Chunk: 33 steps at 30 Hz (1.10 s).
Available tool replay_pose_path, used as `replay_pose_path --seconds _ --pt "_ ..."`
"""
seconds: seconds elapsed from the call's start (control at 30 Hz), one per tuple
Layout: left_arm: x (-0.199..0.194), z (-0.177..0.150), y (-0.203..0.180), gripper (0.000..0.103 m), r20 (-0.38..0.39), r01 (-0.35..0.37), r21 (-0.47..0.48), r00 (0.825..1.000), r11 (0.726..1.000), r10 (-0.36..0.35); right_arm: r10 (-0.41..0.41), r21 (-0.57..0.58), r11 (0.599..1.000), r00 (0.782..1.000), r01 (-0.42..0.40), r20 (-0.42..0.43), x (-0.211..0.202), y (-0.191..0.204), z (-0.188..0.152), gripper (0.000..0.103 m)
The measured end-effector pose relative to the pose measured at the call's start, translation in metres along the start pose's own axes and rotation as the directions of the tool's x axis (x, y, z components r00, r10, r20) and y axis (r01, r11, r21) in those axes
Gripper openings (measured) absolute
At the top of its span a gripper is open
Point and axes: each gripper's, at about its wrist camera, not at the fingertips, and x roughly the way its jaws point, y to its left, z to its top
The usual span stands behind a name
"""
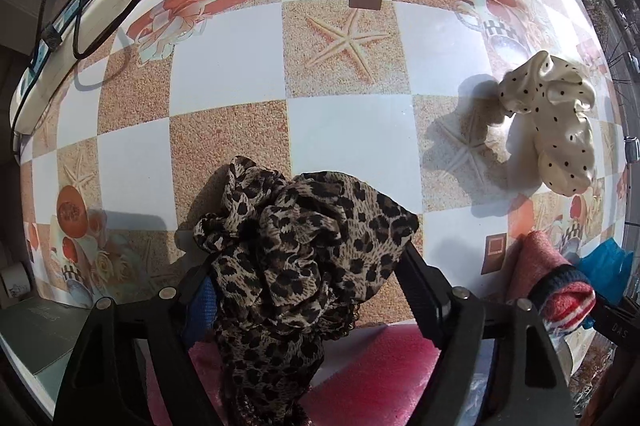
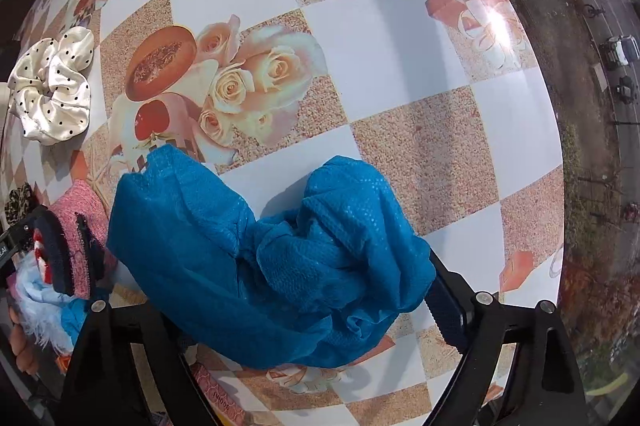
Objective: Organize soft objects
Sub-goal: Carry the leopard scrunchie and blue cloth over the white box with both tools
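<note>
A leopard-print scarf (image 1: pixel 304 226) lies bunched at the near edge of the chequered table (image 1: pixel 344 129). My left gripper (image 1: pixel 304 258) points down over it, and both fingers press against the bunch. A crumpled blue mesh cloth (image 2: pixel 200 226) sits between the fingers of my right gripper (image 2: pixel 296 282). The right finger (image 2: pixel 444 302) touches the cloth's edge, while the left finger is buried under the fabric. A cream polka-dot scrunchie (image 1: pixel 556 113) (image 2: pixel 52 85) rests loose on the table. A pink knit piece with a navy, red and white cuff (image 1: pixel 552 282) (image 2: pixel 76 226) lies between the two cloths.
A white power strip (image 1: pixel 92 13) with black cables lies along the far left edge. A pale blue fluffy item (image 2: pixel 36 298) sits at the near left. A pink surface (image 1: pixel 372 366) shows below the table's near edge. The table's rounded right edge (image 2: pixel 556 145) borders a window over a street.
</note>
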Motion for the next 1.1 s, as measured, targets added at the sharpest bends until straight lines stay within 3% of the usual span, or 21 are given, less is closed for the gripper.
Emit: replay_pose_path --seconds 0.03,0.07,0.13,0.47,0.63,0.83,1.1 --pt "-0.004 0.0 -0.003 0.057 0.008 0.001 0.016 1.0 1.0 -0.001 -0.005 -0.029 1.0 1.0 0.005 0.019 -0.005 0.004 -0.001 0.067" --pt "-0.007 0.001 -0.005 0.038 0.013 0.008 0.03 1.0 1.0 -0.008 -0.008 -0.059 0.998 1.0 0.01 0.029 -0.009 0.008 -0.002 0.048" --pt "-0.015 0.001 -0.008 0.033 0.027 0.021 0.04 0.999 0.999 -0.022 0.006 -0.099 0.995 1.0 -0.002 0.031 -0.013 0.014 -0.004 0.034" --pt "-0.105 -0.025 -0.05 0.029 0.191 0.0 0.157 0.981 0.988 -0.031 0.097 -0.068 0.994 0.989 -0.09 0.111 -0.062 0.0 -0.02 0.034" --pt "-0.132 -0.032 -0.096 0.029 0.254 -0.023 0.222 0.967 0.975 -0.035 0.137 -0.063 0.99 0.978 -0.128 0.157 -0.086 -0.017 -0.039 0.034" --pt "-0.161 -0.064 -0.147 0.029 0.293 -0.039 0.324 0.954 0.945 -0.061 0.183 -0.03 0.983 0.964 -0.181 0.194 -0.104 -0.039 -0.061 0.034" --pt "-0.193 -0.122 -0.217 0.029 0.3 -0.02 0.453 0.945 0.891 -0.132 0.193 -0.034 0.981 0.953 -0.191 0.233 -0.13 -0.074 -0.094 0.034"
